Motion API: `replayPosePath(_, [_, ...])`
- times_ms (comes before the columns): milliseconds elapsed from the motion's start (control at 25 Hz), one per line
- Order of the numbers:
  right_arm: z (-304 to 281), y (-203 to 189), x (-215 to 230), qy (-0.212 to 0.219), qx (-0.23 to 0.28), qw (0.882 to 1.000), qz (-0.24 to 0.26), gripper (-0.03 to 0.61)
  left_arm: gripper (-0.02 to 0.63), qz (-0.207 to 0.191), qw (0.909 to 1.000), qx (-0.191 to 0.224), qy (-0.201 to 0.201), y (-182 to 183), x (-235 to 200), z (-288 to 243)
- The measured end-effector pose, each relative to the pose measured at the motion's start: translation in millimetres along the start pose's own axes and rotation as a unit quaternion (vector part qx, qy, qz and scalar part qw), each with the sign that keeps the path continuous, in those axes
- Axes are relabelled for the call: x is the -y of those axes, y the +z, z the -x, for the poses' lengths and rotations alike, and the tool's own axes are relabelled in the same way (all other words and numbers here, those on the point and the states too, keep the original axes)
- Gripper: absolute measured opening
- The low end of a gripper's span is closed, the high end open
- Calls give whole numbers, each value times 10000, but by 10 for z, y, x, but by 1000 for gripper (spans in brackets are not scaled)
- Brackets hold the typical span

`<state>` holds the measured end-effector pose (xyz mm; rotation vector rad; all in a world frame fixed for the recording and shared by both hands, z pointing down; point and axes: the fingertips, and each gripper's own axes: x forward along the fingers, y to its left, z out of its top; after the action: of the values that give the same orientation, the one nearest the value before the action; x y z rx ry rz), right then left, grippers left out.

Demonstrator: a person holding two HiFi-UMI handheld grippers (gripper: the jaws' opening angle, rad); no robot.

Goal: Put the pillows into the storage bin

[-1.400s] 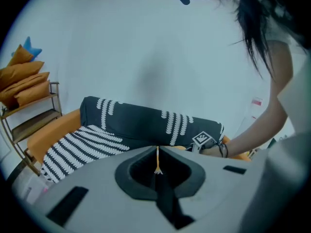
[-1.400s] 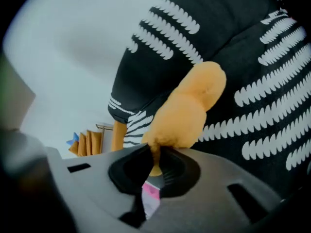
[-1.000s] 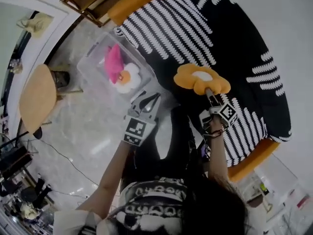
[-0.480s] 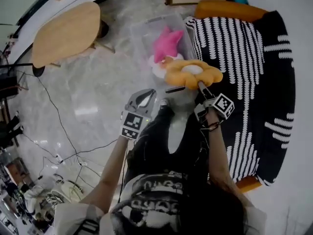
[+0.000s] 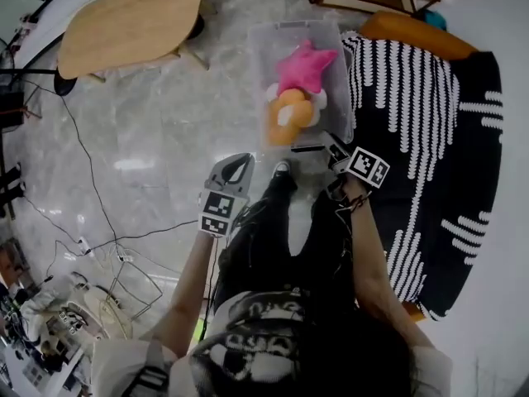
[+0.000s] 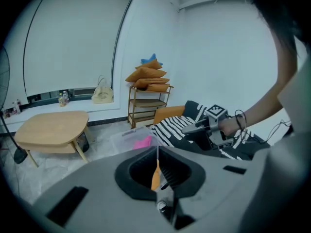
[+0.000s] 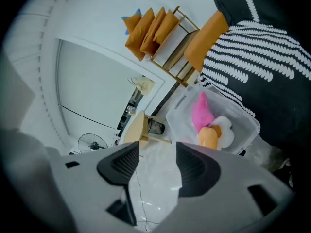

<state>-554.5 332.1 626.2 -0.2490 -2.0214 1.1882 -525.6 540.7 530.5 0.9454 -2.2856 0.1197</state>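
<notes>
A clear storage bin [image 5: 263, 52] stands on the floor beside the sofa. In it lie a pink star pillow [image 5: 303, 63], a white flower pillow [image 5: 319, 98] and an orange flower pillow [image 5: 285, 121], which rests on edge at the near end. My right gripper [image 5: 333, 145] hovers at the bin's near right corner. Its jaws have just been opening and stand open with nothing between them [image 7: 156, 150]. My left gripper [image 5: 237, 165] hangs over the floor, short of the bin, with its jaws shut and empty [image 6: 157, 152].
A wooden oval table [image 5: 128, 19] stands left of the bin. The black-and-white striped sofa [image 5: 430, 122] fills the right side. A shelf of orange cushions [image 6: 148, 76] stands behind the bin. Cables [image 5: 107, 238] trail across the floor at the left.
The right gripper carried the orange flower pillow from the sofa over to the bin and let it go; it now lies inside. Both grippers swung toward the bin.
</notes>
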Motion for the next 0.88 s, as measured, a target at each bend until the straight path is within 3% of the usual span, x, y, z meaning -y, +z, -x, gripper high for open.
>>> replayPosePath(200, [183, 98, -59, 122, 465, 9988, -6, 233, 12, -316, 9982, 101, -497, 97, 99, -361])
replayPosePath(520, [1157, -4, 55, -79, 1308, 9913, -79, 230, 12, -1011, 9845, 164, -1425, 345, 846, -691])
replayPosePath(720, [1858, -187, 217, -374, 1849, 9815, -315, 230, 12, -1424, 9683, -73, -2049, 305, 1454, -789])
replayPosePath(880, [2510, -386, 327, -645, 2478, 9649, -593, 230, 12, -1857, 9450, -116, -2691, 330, 2065, -785])
